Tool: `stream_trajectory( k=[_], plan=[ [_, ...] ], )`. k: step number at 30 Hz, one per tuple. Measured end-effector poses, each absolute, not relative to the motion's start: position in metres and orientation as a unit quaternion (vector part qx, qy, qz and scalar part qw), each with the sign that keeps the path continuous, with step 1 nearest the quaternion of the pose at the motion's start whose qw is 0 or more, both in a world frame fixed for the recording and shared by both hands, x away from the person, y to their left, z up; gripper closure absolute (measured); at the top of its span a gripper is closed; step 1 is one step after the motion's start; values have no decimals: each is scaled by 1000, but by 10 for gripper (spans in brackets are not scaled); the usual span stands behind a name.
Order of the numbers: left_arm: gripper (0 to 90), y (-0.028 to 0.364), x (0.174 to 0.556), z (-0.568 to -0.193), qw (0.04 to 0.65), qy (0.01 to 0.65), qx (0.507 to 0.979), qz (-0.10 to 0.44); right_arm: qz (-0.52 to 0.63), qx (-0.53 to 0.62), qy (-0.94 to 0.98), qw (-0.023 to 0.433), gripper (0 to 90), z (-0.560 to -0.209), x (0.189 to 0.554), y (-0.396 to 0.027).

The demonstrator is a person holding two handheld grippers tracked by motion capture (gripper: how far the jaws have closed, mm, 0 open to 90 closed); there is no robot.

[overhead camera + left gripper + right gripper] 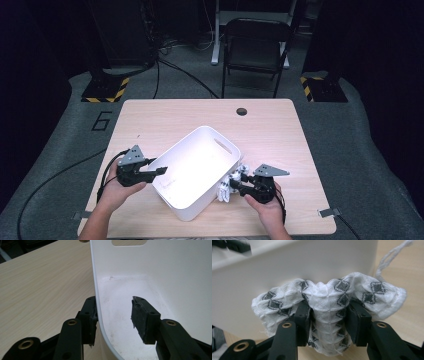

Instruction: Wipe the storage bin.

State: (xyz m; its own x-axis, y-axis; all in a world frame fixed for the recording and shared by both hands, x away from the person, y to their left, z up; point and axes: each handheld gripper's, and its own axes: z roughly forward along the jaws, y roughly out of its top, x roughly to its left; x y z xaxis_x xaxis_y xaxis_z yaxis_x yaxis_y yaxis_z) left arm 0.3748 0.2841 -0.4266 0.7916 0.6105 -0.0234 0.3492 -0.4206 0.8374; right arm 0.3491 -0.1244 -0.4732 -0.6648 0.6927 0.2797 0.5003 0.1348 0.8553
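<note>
Mid-step, by the look of it: getting a bunched cloth into a white bin (196, 172) that sits slantwise on the pale wooden desk (280, 130). Left hand-held gripper (161, 171) poised at the bin's near-left rim, straddling the wall (96, 297), one pad just outside against the plastic, the other well inside over the scuffed floor; released, not pinching, with a clear gap on the inner side. Right hand-held gripper (234, 184) low at the bin's right flank, clenched on a white cloth with dark diamond pattern (329, 305), the fabric squeezed into a ridge between both pads and ballooning out to either side. Cloth pressed up against the outer wall of the bin, still outside it, resting near desk level; a loose white cord (390, 256) trailing off toward the upper right across the wood. Bin itself empty inside, handle slot (128, 242) showing at the far end. Next move, as a judgement: lifting the cloth clear above the rim, carrying it over the opening, then letting go only once the bundle hangs inside the walls. Calls for enough height to keep the drooping folds and cord from snagging the edge, and probably a steadying pinch from the left side, since a light plastic bin may slide or tip when nudged.
</note>
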Motion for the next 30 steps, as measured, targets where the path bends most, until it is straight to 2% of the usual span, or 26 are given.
stream_trajectory(
  k=[6, 24, 30],
  plan=[
    [544, 281, 373, -426, 452, 285, 834, 137, 553, 387, 730, 108, 573, -451, 346, -132],
    [531, 277, 369, -425, 443, 282, 841, 132, 495, 411, 762, 70, 567, -493, 358, -127],
    [523, 275, 368, -425, 445, 282, 840, 130, 473, 414, 774, 70, 571, -501, 359, -125]
  ],
)
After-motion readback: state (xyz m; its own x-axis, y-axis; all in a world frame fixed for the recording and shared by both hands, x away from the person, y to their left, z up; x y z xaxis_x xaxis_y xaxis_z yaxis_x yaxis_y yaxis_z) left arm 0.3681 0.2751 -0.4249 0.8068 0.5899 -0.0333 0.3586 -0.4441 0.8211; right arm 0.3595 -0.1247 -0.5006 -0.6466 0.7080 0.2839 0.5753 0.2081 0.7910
